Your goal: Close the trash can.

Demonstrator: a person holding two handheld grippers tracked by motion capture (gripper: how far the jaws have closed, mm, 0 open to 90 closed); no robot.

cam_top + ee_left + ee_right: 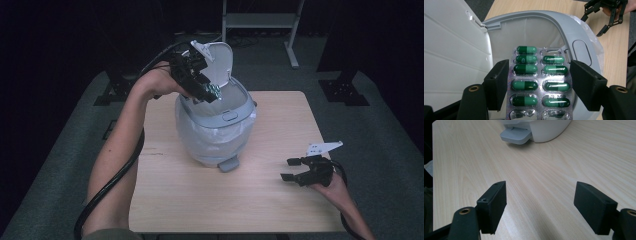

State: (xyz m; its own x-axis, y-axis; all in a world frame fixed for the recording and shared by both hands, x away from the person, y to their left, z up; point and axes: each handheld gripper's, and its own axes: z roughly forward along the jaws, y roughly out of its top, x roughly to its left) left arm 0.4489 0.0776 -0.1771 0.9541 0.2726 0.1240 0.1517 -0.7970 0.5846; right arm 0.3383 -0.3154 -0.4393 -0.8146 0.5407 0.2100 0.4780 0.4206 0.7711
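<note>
1. At a pale wooden bench (pixel 200 200), we see a person working two hand-held tools over a small grey pedal bin (pixel 215 127) that stands near the bench's middle.
2. The bin's white lid (pixel 218 60) stands swung up at the far side, leaving the mouth open; a clear liner bag (pixel 200 137) shows around the body below the grey rim (pixel 574 32).
3. The left tool (pixel 207 91) hangs over the open mouth of the bin, raised above the rim, with the person's left forearm (pixel 117 150) reaching up from the near edge of the bench.
4. In the left gripper view, we find a blister pack (pixel 540 82) of green two-tone capsules lying between that tool's jaws, directly above the bin's opening.
5. The left jaw touches the pack's edge; a narrow gap seems to show between the pack and the right jaw, so we cannot tell whether the tool is pinching the pack.
6. Several pockets at the near end of the pack, and one at the far right, look empty and crumpled; the others hold capsules.
7. The right tool (pixel 295 169) rests low at the bench's right near side, well apart from the bin, its jaws spread wide with nothing between them.
8. In the right gripper view, the bin's grey foot pedal (pixel 516 135) juts out onto the bench ahead of those spread jaws.
</note>
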